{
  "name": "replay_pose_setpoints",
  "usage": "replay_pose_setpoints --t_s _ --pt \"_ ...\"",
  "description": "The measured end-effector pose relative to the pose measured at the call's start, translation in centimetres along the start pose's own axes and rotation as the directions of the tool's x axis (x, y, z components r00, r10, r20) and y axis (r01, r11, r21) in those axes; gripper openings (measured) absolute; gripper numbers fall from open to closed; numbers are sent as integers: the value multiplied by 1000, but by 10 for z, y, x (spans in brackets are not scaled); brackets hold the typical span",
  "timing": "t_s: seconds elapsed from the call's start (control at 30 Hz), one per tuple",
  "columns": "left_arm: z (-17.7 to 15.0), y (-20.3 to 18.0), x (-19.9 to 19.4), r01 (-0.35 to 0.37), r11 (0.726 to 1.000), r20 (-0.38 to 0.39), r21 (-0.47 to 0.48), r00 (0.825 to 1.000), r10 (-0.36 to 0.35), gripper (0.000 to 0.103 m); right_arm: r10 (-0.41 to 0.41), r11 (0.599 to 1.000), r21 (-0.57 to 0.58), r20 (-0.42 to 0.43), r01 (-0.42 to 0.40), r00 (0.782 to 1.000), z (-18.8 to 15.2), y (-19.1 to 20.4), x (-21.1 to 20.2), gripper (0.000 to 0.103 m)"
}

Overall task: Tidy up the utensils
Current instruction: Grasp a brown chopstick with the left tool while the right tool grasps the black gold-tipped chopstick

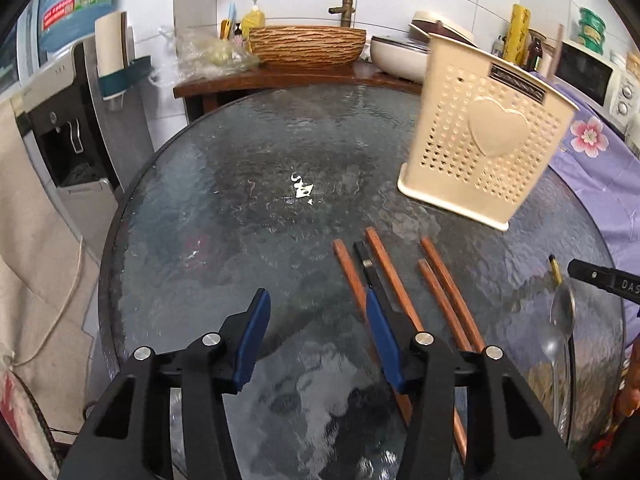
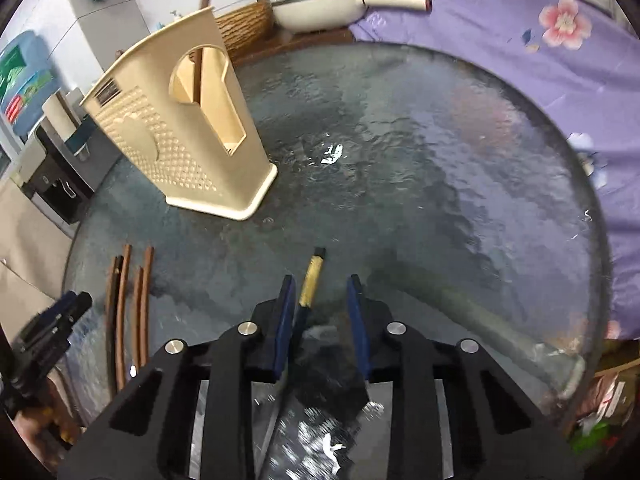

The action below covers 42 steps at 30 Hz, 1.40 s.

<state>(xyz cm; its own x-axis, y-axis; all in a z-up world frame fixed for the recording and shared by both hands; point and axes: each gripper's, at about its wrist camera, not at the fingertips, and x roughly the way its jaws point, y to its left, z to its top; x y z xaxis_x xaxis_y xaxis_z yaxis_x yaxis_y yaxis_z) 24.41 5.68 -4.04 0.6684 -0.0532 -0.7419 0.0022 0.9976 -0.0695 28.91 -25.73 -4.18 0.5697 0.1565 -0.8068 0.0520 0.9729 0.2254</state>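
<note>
Several brown chopsticks (image 1: 448,296) and one black chopstick (image 1: 370,270) lie side by side on the round glass table (image 1: 248,208). My left gripper (image 1: 316,314) is open just above them, its right finger over the black one. A cream perforated utensil holder (image 1: 484,136) with a heart stands beyond them. My right gripper (image 2: 322,292) is open around a utensil with a gold and black handle (image 2: 312,280), which lies on the glass. The holder (image 2: 176,136) and chopsticks (image 2: 128,304) lie to its left. A metal spoon (image 1: 560,332) lies at the right edge.
A purple flowered cloth (image 2: 520,40) borders the table's right side. A counter behind holds a woven bowl (image 1: 308,46) and a white pan (image 1: 400,56). A water dispenser (image 1: 60,120) stands to the left.
</note>
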Motion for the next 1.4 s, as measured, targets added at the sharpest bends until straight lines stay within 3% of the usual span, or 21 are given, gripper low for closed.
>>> replay_pose_setpoints --t_s 0.13,0.23,0.47,0.83,1.1,1.4 --pt "12 6 5 19 999 -17 -44 1000 -20 46 -27 999 -20 -32 26 999 4 10 9 23" --pt "20 0 12 14 1000 -30 -18 999 -15 42 -51 998 -25 -45 50 998 4 17 15 18" --pt "19 -10 25 33 999 -72 4 997 -33 38 -45 999 -12 -76 44 996 4 15 23 18" --pt "11 -15 33 17 999 -109 50 994 -11 24 -80 994 -75 -72 75 994 -4 24 24 14" --pt "17 -24 39 8 997 -120 74 993 1 23 -100 991 -102 -79 91 992 -3 31 26 11" --pt "21 -29 43 8 998 -109 60 994 -1 9 -88 993 -84 -51 84 995 -6 34 25 8"
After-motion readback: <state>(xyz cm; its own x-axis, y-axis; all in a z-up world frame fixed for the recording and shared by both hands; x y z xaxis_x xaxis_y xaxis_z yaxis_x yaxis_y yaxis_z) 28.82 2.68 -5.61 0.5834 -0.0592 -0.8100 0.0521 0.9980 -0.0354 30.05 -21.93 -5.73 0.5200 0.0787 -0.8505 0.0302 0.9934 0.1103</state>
